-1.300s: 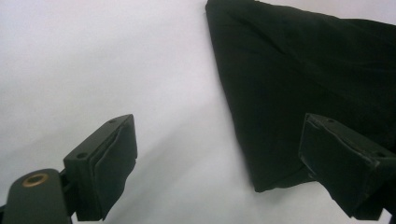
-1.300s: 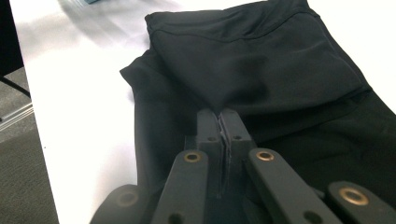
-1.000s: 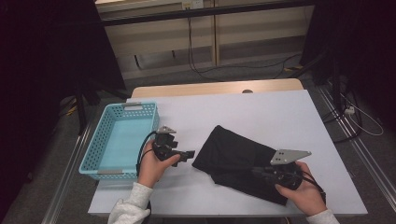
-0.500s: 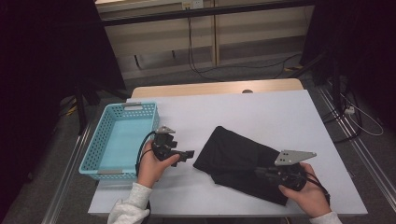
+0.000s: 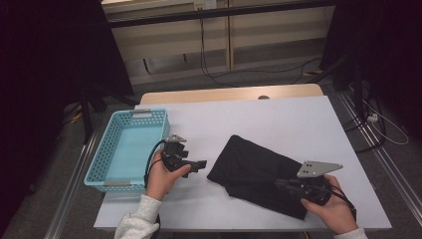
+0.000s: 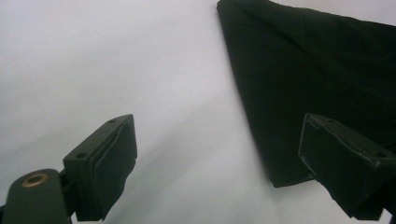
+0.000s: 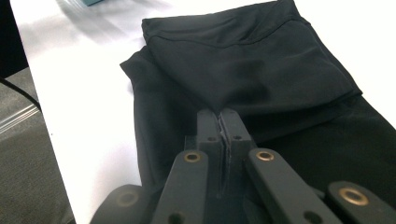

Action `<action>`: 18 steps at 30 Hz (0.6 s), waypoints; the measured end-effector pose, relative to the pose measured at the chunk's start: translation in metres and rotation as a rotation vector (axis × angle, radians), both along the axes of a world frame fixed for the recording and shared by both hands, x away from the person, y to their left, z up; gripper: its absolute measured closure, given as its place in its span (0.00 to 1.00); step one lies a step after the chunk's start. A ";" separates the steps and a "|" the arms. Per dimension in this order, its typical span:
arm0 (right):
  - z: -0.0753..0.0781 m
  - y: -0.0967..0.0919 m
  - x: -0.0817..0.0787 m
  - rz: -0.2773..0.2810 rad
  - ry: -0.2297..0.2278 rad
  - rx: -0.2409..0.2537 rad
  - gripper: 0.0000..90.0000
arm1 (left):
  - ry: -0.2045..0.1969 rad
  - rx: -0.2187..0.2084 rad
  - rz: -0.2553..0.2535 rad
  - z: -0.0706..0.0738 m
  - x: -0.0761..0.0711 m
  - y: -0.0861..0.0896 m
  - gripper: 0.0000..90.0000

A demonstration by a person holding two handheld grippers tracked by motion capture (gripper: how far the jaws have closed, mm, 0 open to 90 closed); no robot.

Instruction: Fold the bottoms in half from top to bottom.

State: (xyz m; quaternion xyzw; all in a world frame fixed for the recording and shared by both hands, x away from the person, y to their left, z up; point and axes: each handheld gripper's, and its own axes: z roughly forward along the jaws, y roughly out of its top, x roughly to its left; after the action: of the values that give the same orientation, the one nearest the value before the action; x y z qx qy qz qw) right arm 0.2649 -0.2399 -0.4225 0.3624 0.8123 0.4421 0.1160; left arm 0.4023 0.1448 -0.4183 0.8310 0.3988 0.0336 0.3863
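Note:
A folded black cloth (image 5: 254, 169) lies on the white table (image 5: 278, 119), right of centre. My left gripper (image 5: 199, 164) hovers just left of the cloth's left corner, pointing at it. Its jaws stand wide open with bare table between them (image 6: 215, 163), and the cloth's edge (image 6: 327, 70) lies by the right jaw. My right gripper (image 5: 279, 184) rests over the near right part of the cloth. Its pads are pressed together (image 7: 222, 116) above the dark fabric (image 7: 252, 70), and I see nothing pinched between them.
A light blue plastic basket (image 5: 99, 169) stands at the table's left edge, right beside my left hand. The table's front edge runs just below both hands. A wooden strip (image 5: 229, 93) borders the far side, with floor and cables beyond.
My right hand has drifted slightly to the right over the cloth, jaws still shut. The left gripper has stayed where it was.

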 end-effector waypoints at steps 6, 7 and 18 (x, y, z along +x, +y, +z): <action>0.000 -0.003 -0.002 -0.002 -0.001 -0.001 0.99 | -0.003 0.000 0.003 0.000 0.000 0.000 0.12; 0.001 -0.003 -0.002 -0.003 -0.001 0.001 0.99 | -0.003 0.000 0.003 0.000 0.000 0.000 0.12; 0.001 -0.010 -0.006 -0.009 -0.003 0.000 0.99 | 0.001 0.003 -0.001 0.000 0.000 -0.001 0.12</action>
State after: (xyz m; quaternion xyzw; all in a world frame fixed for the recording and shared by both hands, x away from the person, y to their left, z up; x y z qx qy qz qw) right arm 0.2591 -0.2497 -0.4217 0.3652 0.8104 0.4422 0.1193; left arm 0.4023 0.1443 -0.4188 0.8319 0.3985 0.0337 0.3848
